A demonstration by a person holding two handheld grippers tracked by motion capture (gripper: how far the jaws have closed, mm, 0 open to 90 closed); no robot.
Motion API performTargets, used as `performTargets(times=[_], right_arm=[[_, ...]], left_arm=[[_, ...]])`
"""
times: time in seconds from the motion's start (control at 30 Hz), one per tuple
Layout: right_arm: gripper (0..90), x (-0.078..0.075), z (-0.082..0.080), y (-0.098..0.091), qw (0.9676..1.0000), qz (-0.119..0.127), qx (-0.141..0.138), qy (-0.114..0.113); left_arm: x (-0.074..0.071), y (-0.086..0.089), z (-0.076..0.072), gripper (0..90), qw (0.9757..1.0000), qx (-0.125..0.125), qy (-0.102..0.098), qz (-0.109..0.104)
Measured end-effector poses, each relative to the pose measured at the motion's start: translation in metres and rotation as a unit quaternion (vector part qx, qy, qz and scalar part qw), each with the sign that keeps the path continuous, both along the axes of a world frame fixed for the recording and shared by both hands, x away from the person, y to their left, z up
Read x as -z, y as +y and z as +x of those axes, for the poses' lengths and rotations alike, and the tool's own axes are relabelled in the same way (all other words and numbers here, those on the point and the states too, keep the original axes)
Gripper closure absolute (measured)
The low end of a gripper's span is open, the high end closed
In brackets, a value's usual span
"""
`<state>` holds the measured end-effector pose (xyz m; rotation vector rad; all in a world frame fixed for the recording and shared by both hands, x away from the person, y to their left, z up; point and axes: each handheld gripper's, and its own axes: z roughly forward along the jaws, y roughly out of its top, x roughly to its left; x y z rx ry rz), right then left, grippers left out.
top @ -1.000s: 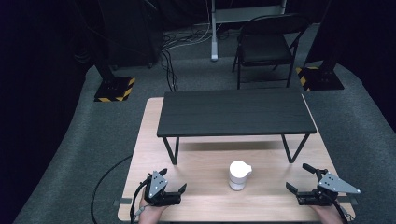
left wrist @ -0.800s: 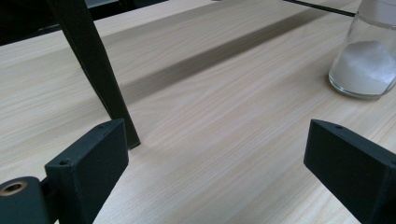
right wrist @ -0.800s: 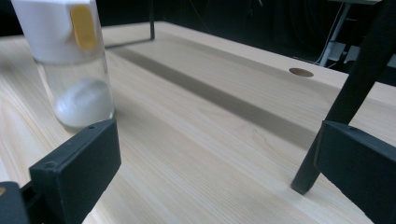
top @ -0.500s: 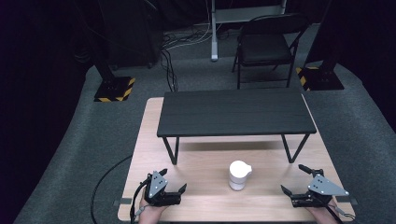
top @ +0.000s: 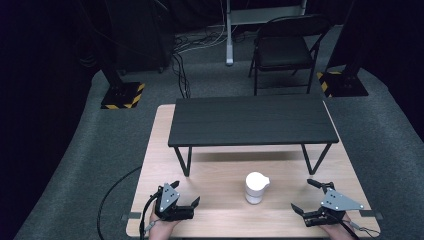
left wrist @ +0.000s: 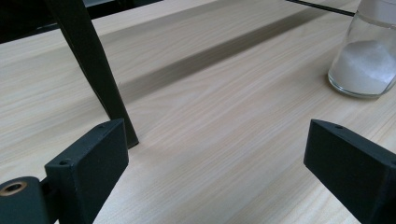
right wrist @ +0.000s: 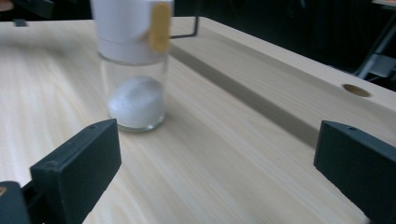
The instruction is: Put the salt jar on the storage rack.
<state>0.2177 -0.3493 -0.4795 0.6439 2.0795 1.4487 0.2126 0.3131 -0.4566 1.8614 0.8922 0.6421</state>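
Observation:
A clear glass jar [top: 256,187] with a white lid stands upright on the wooden table [top: 220,220], near its front middle. White powder lies in its bottom. My left gripper [top: 186,192] rests open at the front left, apart from the jar. My right gripper [top: 302,195] is open at the front right, its jaws turned toward the jar. In the left gripper view the gripper [left wrist: 215,172] is wide open and the jar [left wrist: 366,60] sits far right. In the right gripper view the gripper [right wrist: 217,172] holds nothing and the jar [right wrist: 135,70] stands ahead to the left.
A low black bench [top: 252,120] on thin metal legs spans the table's far half; one leg [left wrist: 93,70] stands close ahead of my left gripper. A folding chair [top: 285,50], two striped stand bases [top: 122,95] and cables lie on the floor beyond.
My right gripper has slid left toward the jar, still open. The left gripper and the jar have stayed put.

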Motion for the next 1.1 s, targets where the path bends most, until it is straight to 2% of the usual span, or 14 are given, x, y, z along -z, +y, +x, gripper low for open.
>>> performTargets(times=[0.23,0.43,0.53,0.9,1.1], right_arm=[[0.0,-0.002,0.006,0.016,0.9994,0.002,-0.035,0.003],[0.0,-0.004,0.018,0.032,0.9979,0.016,-0.061,0.012],[0.0,-0.007,0.025,0.042,0.9975,0.011,-0.068,0.013],[0.0,-0.005,0.058,0.072,0.9953,0.021,-0.088,0.034],[0.7,-0.008,0.068,0.084,0.9941,0.019,-0.098,0.043]], left_arm=[[0.000,0.000,0.000,6.4,1.0000,0.001,0.000,0.000],[0.000,-0.001,0.000,6.4,1.0000,0.001,0.000,0.001],[0.000,-0.001,0.000,6.4,1.0000,0.001,0.001,0.000],[0.000,0.000,0.000,6.4,1.0000,0.002,0.000,-0.001],[0.000,-0.001,0.000,6.4,1.0000,0.003,0.001,0.000]])
